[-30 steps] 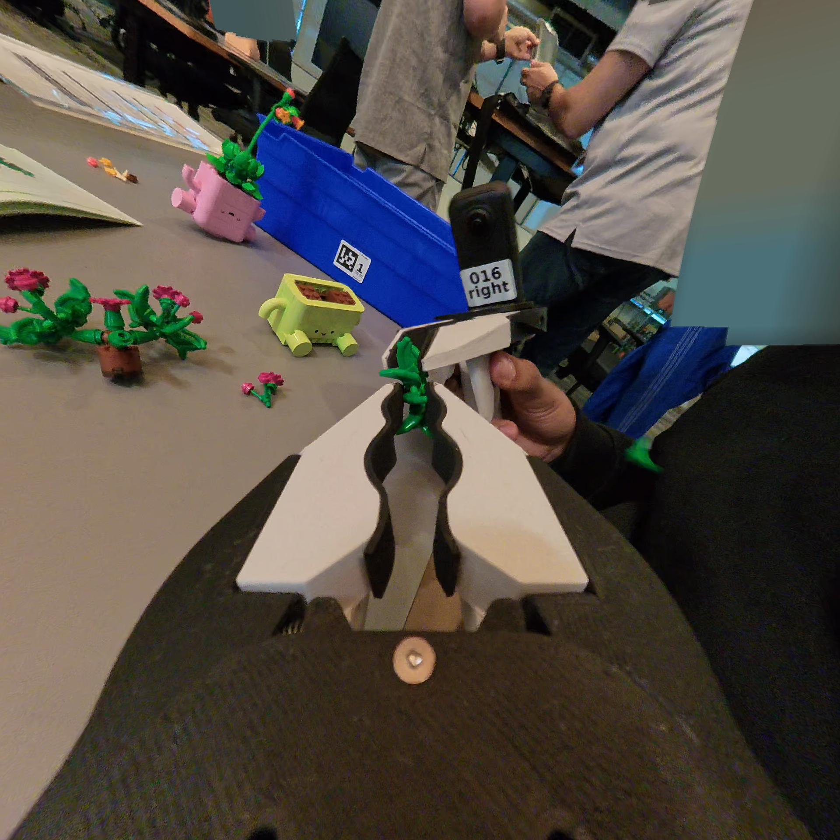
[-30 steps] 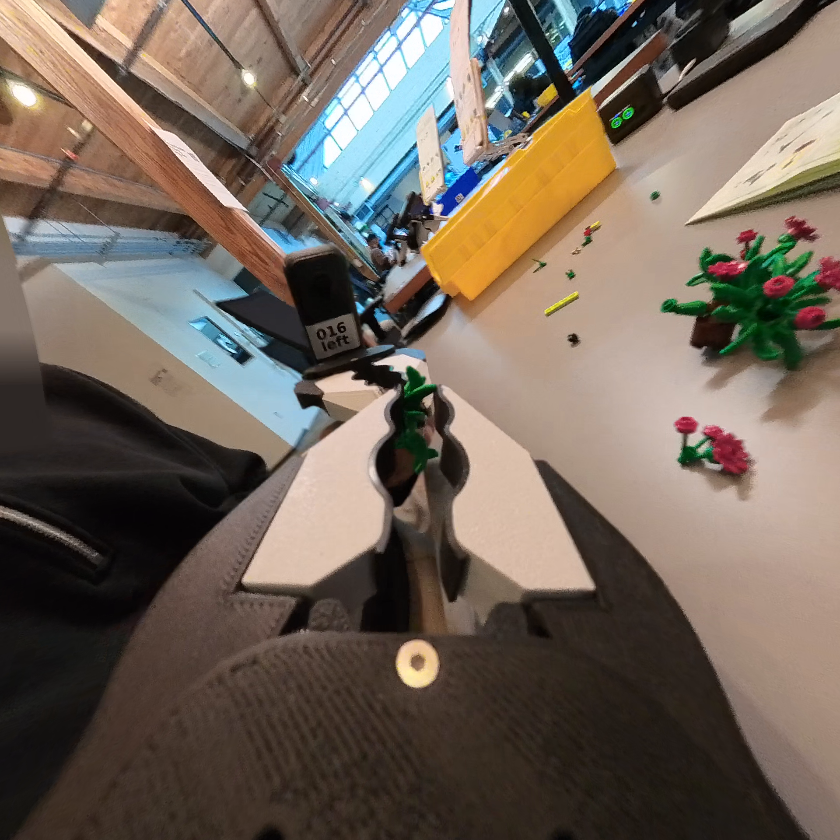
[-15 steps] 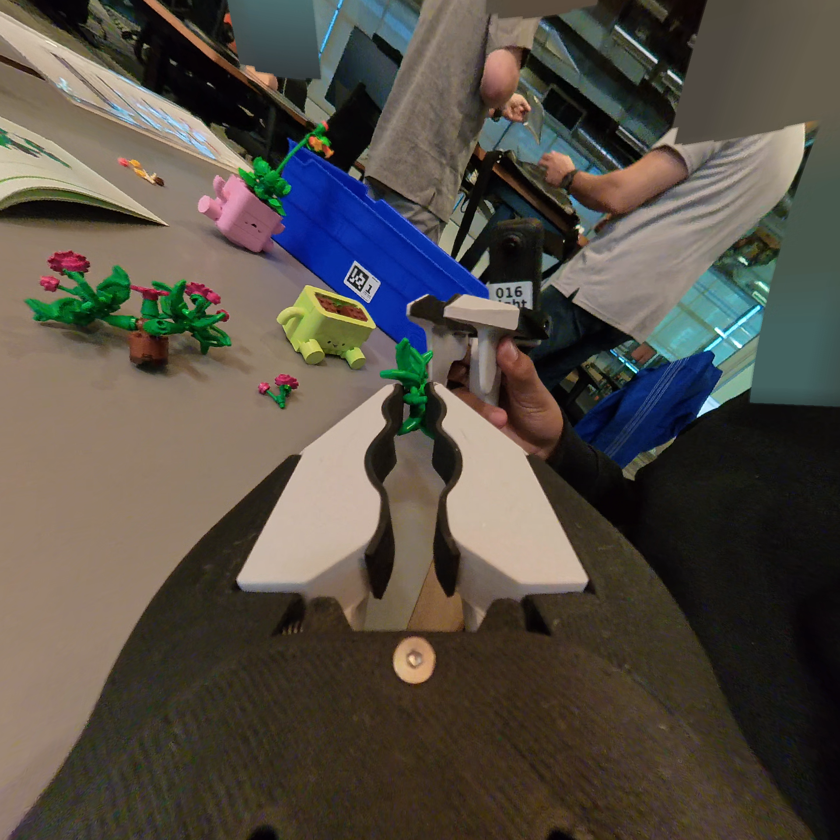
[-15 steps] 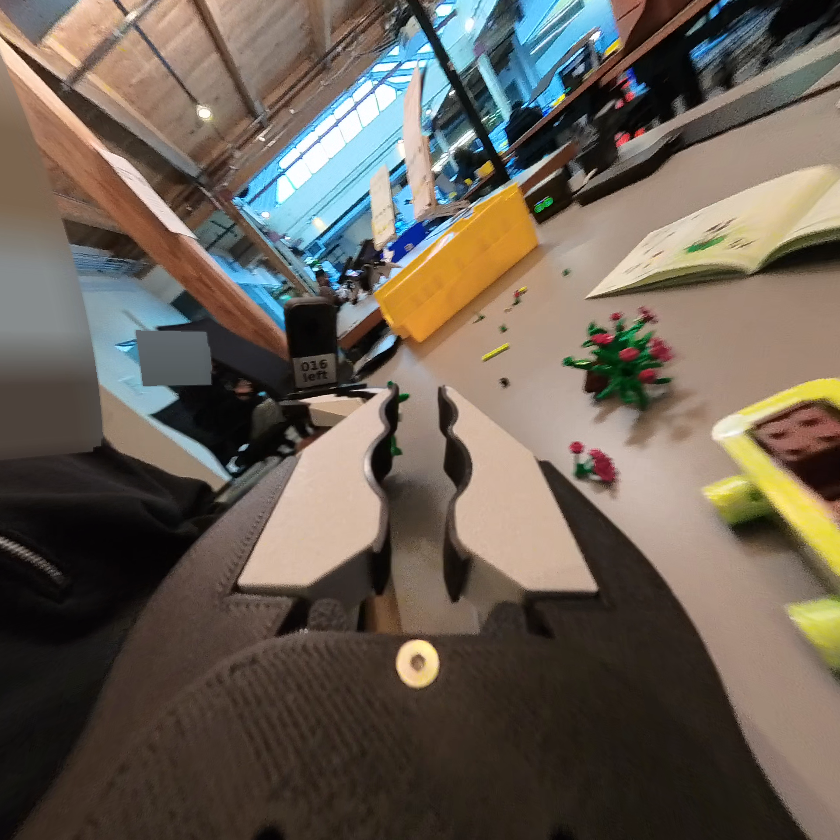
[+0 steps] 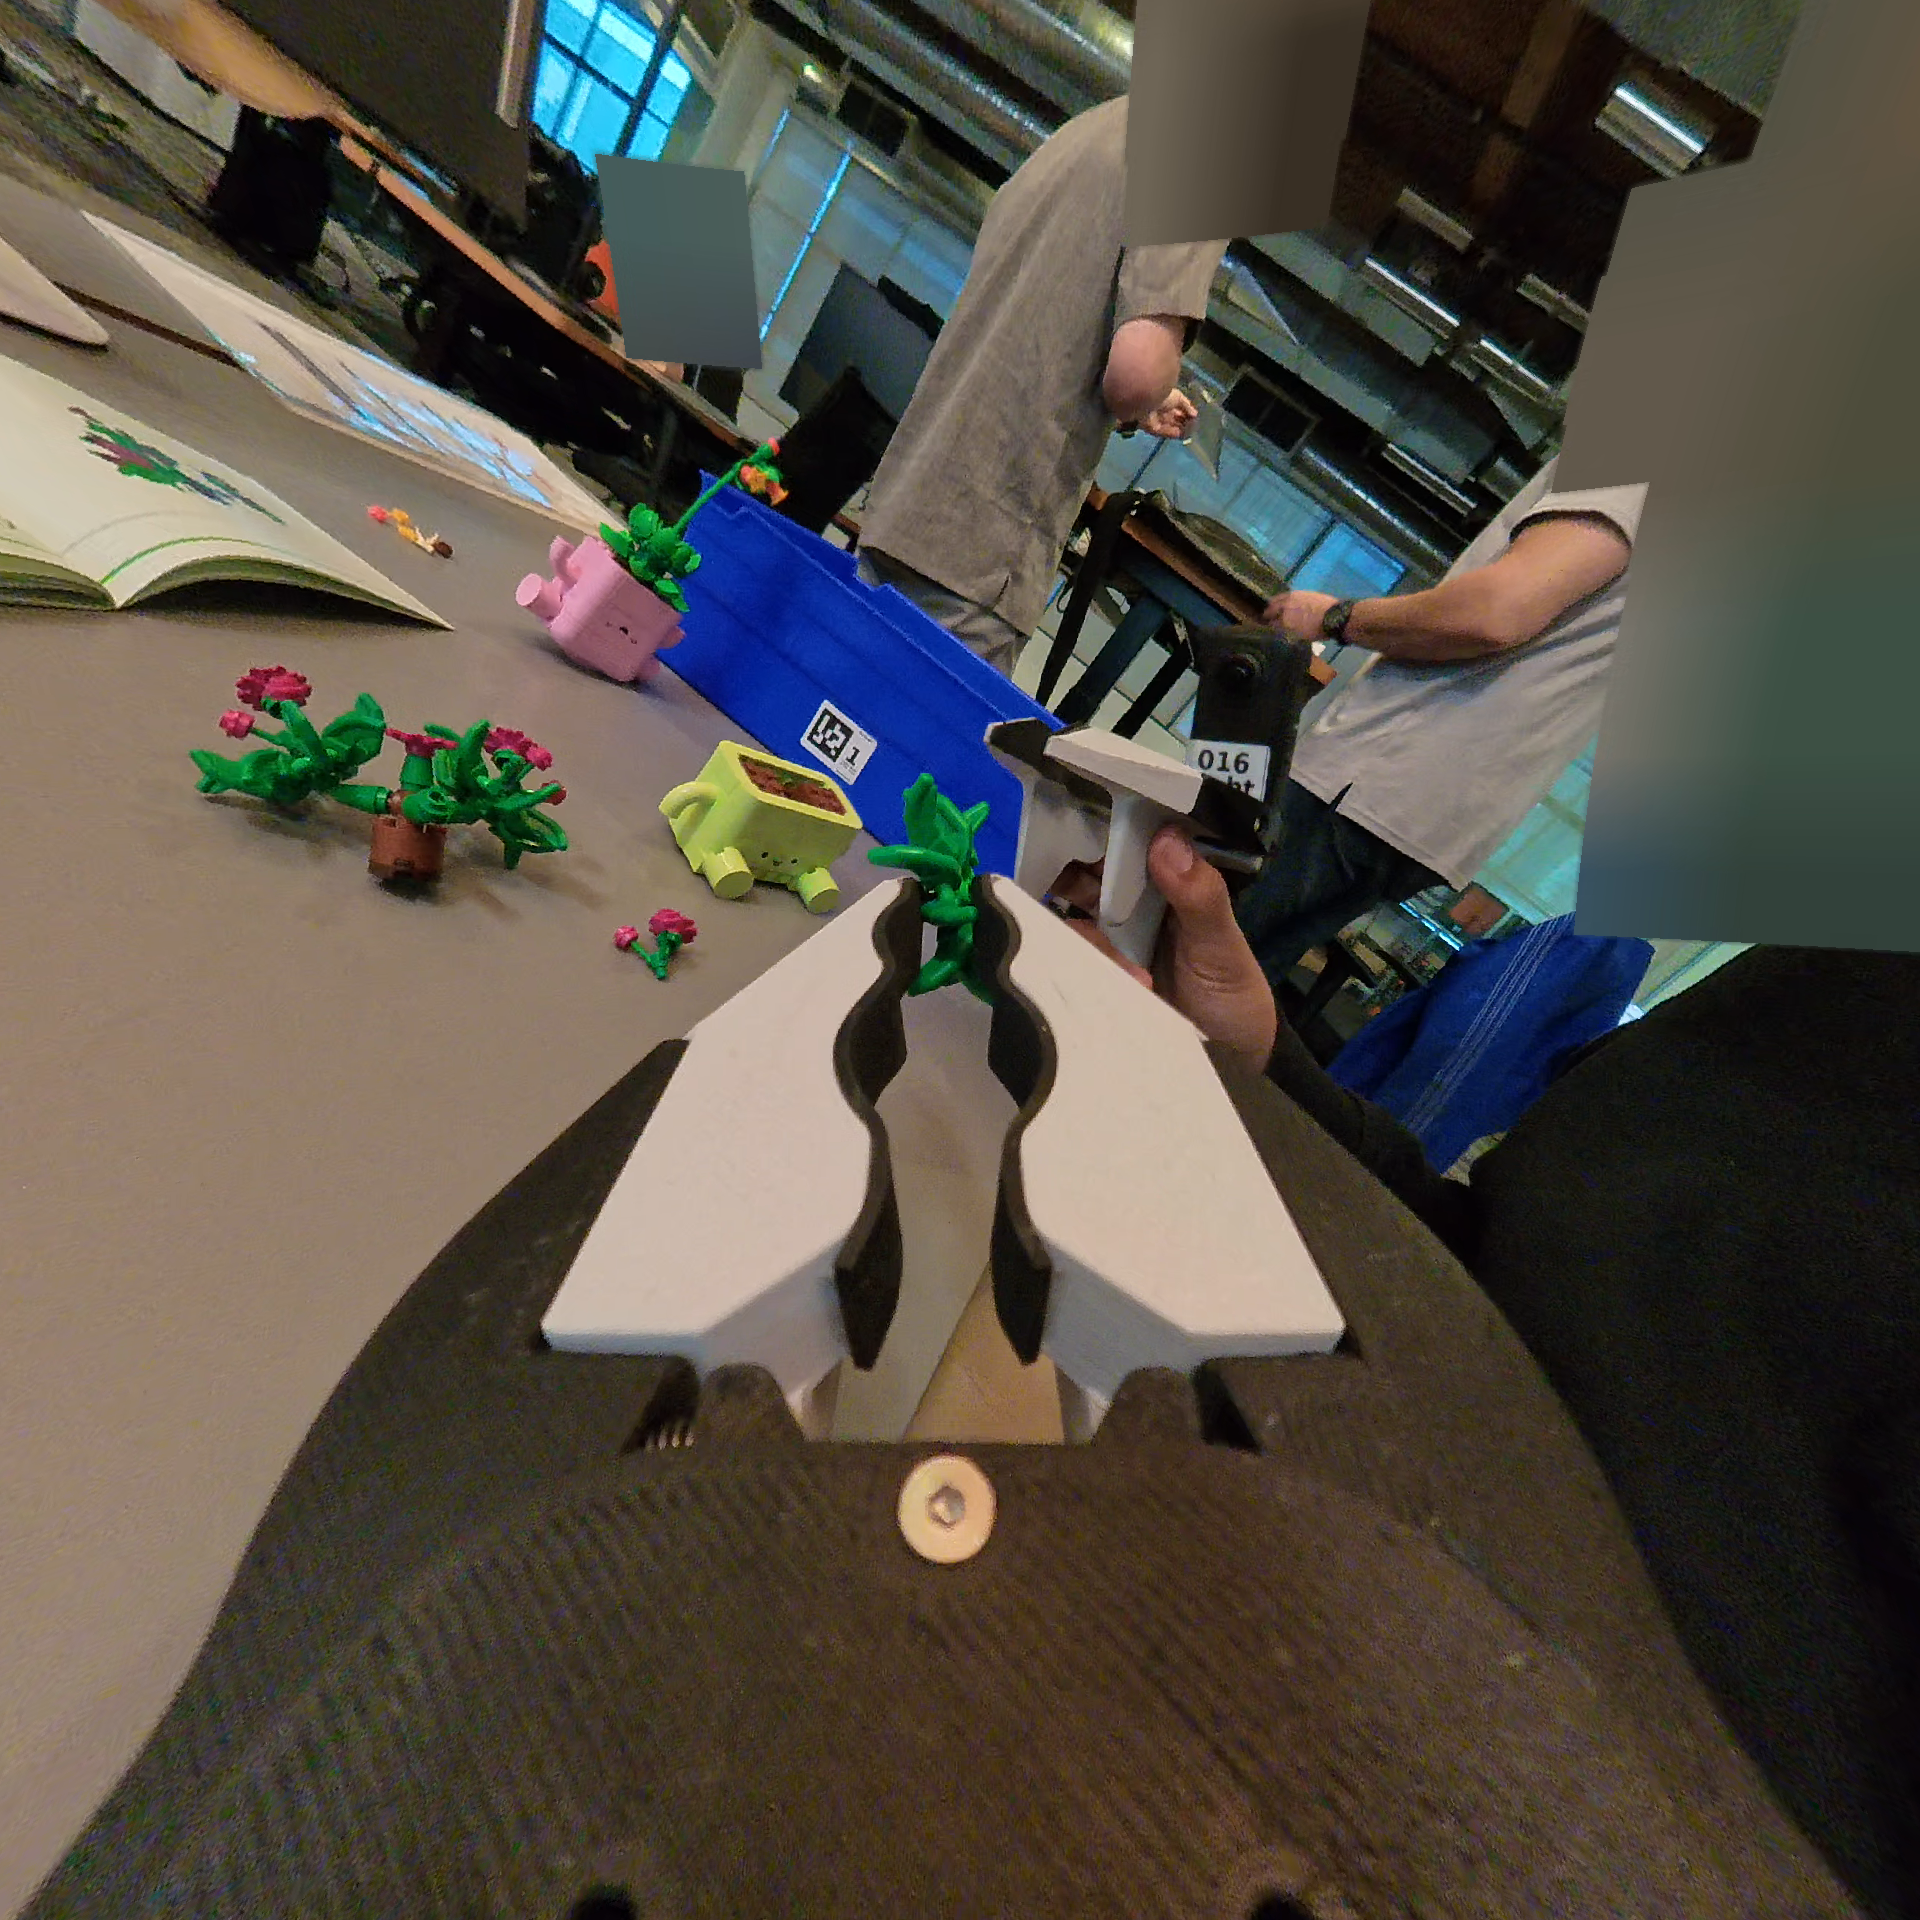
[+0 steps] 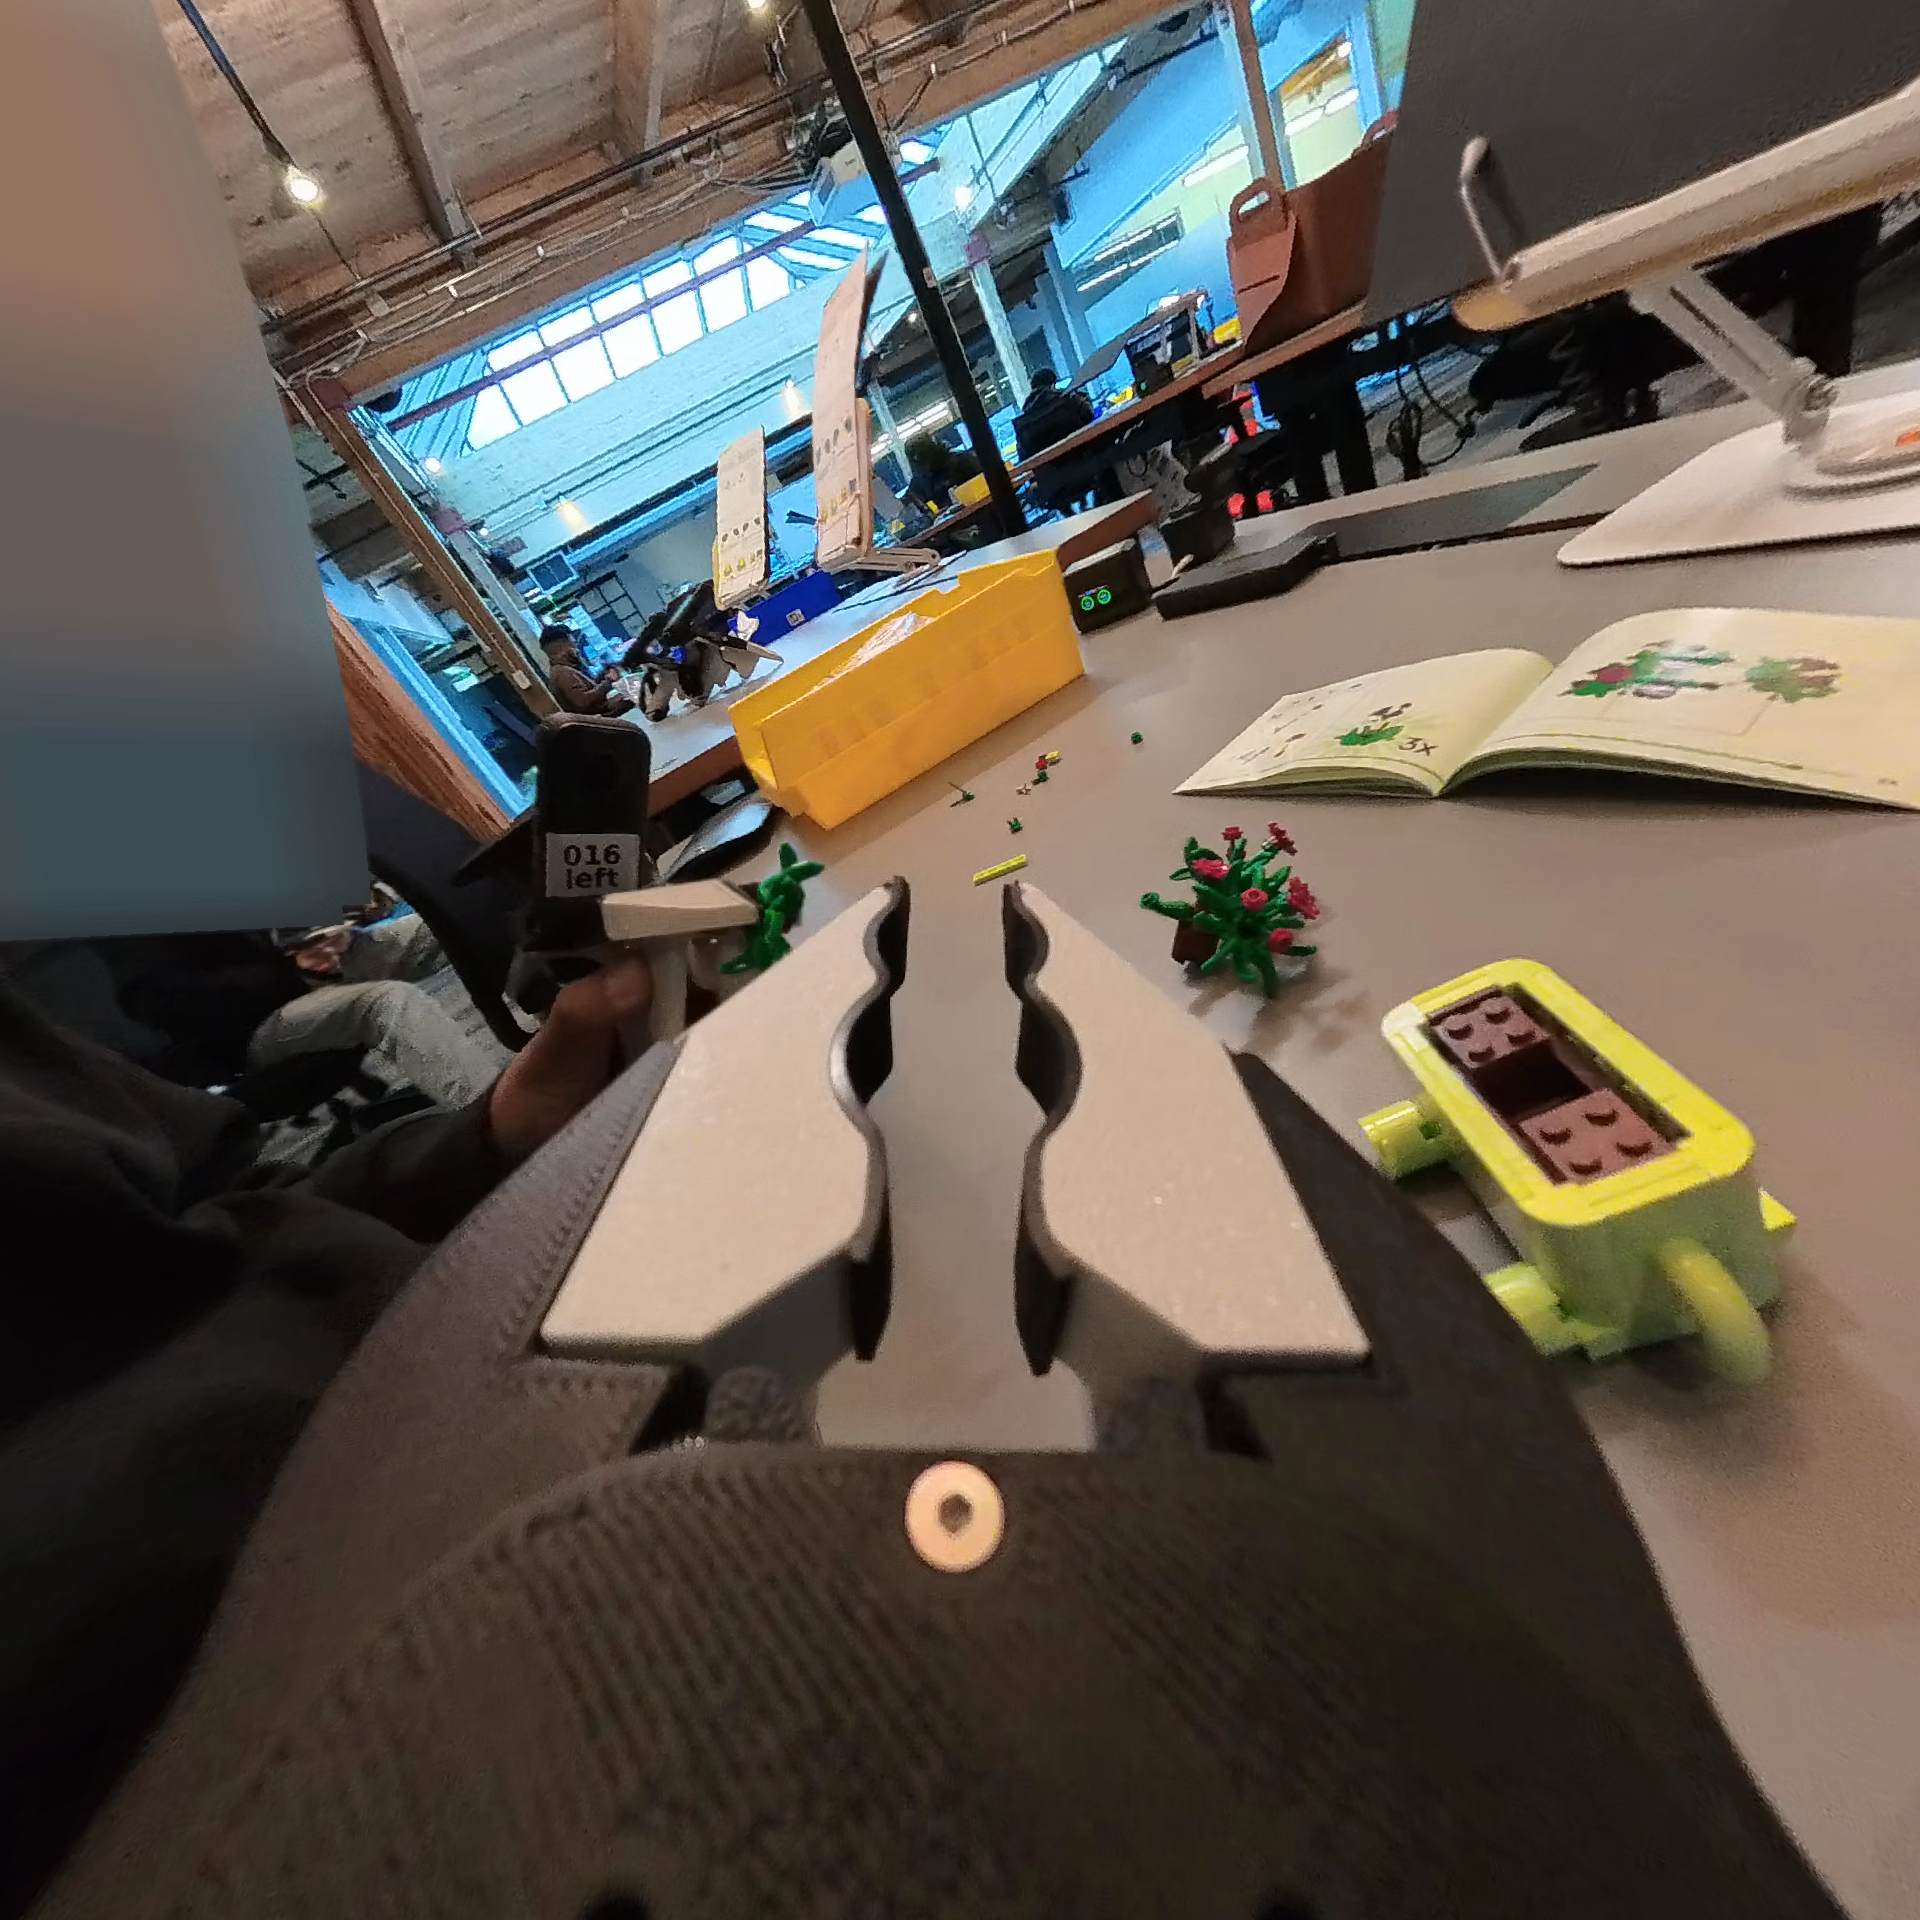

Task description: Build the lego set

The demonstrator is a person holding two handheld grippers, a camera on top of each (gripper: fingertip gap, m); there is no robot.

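Lego flower set sits in pieces across the grey tabletop [image 6: 1558, 862], biggest first. Open instruction booklet [image 6: 1621, 707] lies far right in the right wrist view, and a yellow plastic bin [image 6: 914, 686] sits far centre. Lime-green brick planter with brown studded top [image 6: 1558, 1153] is near right, its centre socket open and facing up. Green bush with red flowers on a brown base [image 6: 1242, 914] lies farther off, just left of the planter. In the left wrist view a pink brick pot with a plant [image 5: 608, 613] stands far off, touching or just beside a blue plastic bin [image 5: 831, 665]. A small loose red flower sprig [image 5: 657, 933] lies near.

Left gripper [image 5: 951, 914] is clamped on a green leafy stem piece [image 5: 940, 883], held off the table with its long axis roughly upright, running out past the tips. Right gripper [image 6: 954, 904] is released, nothing between the jaws, pointing far across the table.

Key relation: the planter lies right of and close beside the right gripper, while the stem sits on its left, held by the left gripper. Likely next step is seating the stem in the planter socket. The empty right gripper is nearer, so it would steady the planter, and the left one would carry the stem rightward.
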